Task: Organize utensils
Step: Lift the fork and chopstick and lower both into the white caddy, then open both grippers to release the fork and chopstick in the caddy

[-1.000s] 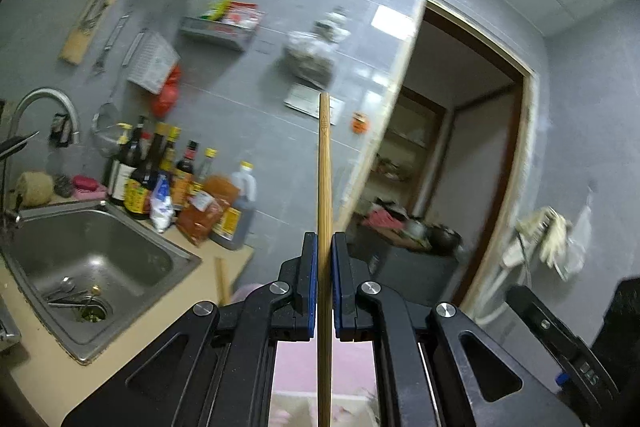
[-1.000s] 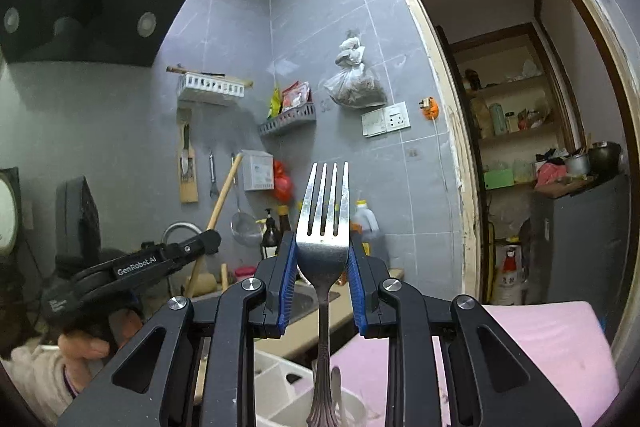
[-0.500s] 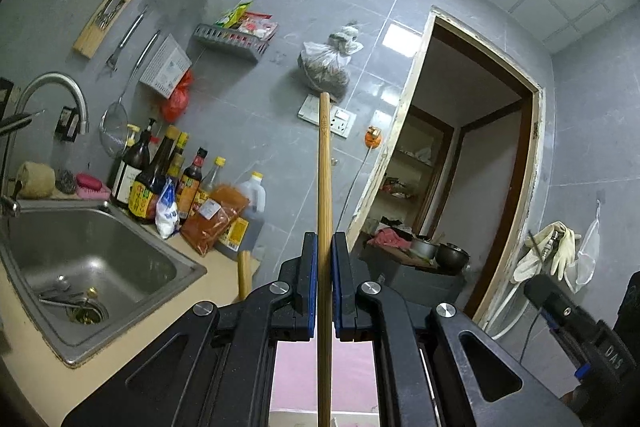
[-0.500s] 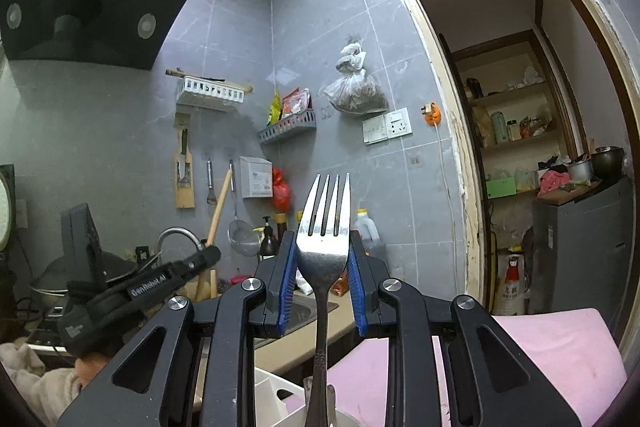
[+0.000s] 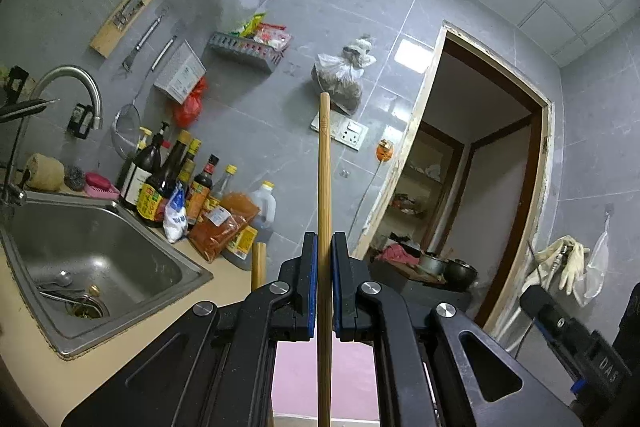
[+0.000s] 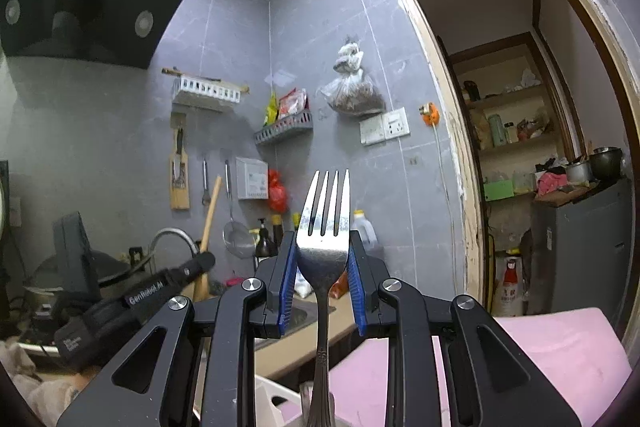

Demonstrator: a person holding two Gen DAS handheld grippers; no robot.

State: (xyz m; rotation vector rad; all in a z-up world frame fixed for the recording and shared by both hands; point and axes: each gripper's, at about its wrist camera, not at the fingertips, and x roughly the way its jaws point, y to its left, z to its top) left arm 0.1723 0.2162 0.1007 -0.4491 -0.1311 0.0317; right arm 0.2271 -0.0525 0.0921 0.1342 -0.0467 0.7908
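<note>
My left gripper is shut on a bamboo chopstick that stands upright between its blue pads, its top end pointing up. A second chopstick stands just left of it, apart from the pads. My right gripper is shut on a steel fork, tines up, handle running down toward a white holder at the bottom edge. The left gripper with its chopstick also shows low left in the right wrist view. The right gripper's body shows low right in the left wrist view.
A steel sink with a tap lies at left, sauce bottles behind it. A pink mat covers the surface below. A doorway opens at right. A range hood hangs upper left.
The left wrist view has tilted upward and turned, showing more ceiling and wall. The right view has shifted slightly, and the left gripper sits higher in it. Both grips are unchanged.
</note>
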